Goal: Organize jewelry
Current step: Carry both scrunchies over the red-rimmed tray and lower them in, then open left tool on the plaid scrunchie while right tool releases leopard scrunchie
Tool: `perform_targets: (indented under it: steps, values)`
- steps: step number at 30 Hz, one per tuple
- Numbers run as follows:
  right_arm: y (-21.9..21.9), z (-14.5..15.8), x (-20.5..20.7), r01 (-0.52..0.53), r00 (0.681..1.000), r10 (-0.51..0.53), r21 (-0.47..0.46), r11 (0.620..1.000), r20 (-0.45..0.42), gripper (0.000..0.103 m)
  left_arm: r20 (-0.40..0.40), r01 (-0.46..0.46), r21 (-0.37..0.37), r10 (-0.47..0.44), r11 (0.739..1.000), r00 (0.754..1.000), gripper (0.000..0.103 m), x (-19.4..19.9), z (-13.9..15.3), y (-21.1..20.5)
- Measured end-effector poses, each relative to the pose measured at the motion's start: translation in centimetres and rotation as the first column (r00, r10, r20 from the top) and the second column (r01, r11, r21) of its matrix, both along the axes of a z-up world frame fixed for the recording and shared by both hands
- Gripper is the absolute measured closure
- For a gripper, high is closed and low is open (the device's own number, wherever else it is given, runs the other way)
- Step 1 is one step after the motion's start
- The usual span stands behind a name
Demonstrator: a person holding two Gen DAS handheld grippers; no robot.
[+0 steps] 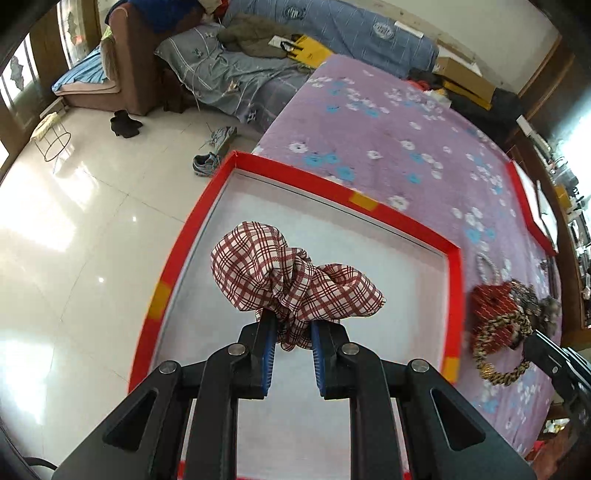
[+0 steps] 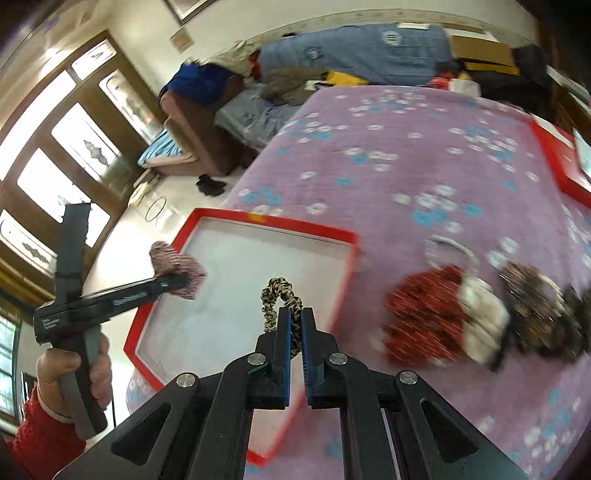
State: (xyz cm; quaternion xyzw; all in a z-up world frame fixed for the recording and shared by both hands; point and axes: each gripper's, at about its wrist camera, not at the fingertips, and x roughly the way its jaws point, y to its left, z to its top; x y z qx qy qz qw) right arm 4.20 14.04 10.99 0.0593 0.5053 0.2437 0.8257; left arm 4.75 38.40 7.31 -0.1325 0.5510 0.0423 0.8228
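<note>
The left gripper [image 1: 291,325] is clamping its blue-padded fingers [image 1: 269,343] on the gathered end of a red-and-white plaid scrunchie [image 1: 291,273], which is hanging over the white floor of the red-rimmed box [image 1: 406,218]. From the other side, the person's left hand [image 2: 74,373] in a red sleeve is showing around that tool's grey handle, off the box's near left corner.

The right gripper [image 2: 294,317] is pinching a leopard-print scrunchie [image 2: 279,295] between nearly closed fingers, and the loop is standing up above the near right part of the box interior.

The box is sitting at the left edge of the bed, on a purple bedspread [image 1: 388,122] printed with white and blue flowers. Just beyond the box's right rim a heap of hair ties is lying on the bedspread: a red patterned scrunchie [image 2: 424,317], a cream fluffy one [image 2: 484,325] touching it, and dark speckled ones [image 2: 535,302] beside that; all are blurred.

Farther along the bedspread's right edge another red box [image 2: 554,162] is resting. Past the far end of the bed, blue-grey bedding [image 1: 351,29] is lying piled by the wall.
</note>
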Motion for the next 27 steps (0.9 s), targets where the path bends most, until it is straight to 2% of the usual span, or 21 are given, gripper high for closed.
perform_targets:
  steps: [4,9,11,13,18,21,22,23,27]
  values:
    - [3.9,-2.2,2.8,-0.009,1.000,0.009,-0.016,1.000,-0.026,0.097,-0.031,0.008,0.001,-0.008,1.000,0.999,0.085,2.4,-1.5,0.9]
    - [5.4,-5.0,6.0,0.033,0.996,-0.036,-0.037,0.999,-0.078,0.097,-0.036,0.011,0.010,-0.011,1.000,0.999,0.079,4.4,-2.0,1.4]
    - [5.3,-5.9,6.8,0.052,0.993,-0.055,-0.030,0.998,-0.105,0.096,-0.027,0.012,0.015,-0.012,1.000,1.000,0.067,4.9,-1.8,1.5]
    - [5.4,-6.4,7.4,0.062,0.991,-0.067,-0.045,0.997,-0.112,0.095,-0.010,0.015,0.010,-0.015,1.000,1.000,0.060,5.2,-1.5,1.6]
    - [5.3,-6.6,7.6,0.060,0.993,-0.069,-0.090,0.994,-0.097,0.094,0.011,0.019,-0.013,-0.019,1.000,1.000,0.058,5.2,-0.7,1.6]
    - [5.1,-5.8,7.3,0.052,0.996,-0.059,-0.103,0.993,-0.063,0.083,0.023,0.003,-0.029,-0.003,1.000,1.000,0.058,4.6,0.0,1.7]
    - [5.0,-5.6,7.2,0.052,0.997,-0.058,-0.106,0.993,-0.051,0.075,0.030,-0.001,-0.024,0.001,1.000,1.000,0.058,4.4,0.4,1.7]
    - [4.8,-5.3,7.1,0.053,0.997,-0.058,-0.107,0.993,-0.044,0.071,0.042,-0.003,-0.012,0.004,1.000,0.999,0.058,4.0,0.8,1.6]
    - [3.9,-4.3,6.5,0.055,0.998,-0.058,-0.101,0.993,-0.026,0.071,0.087,-0.013,0.044,0.009,0.999,0.996,0.058,2.6,2.6,1.0]
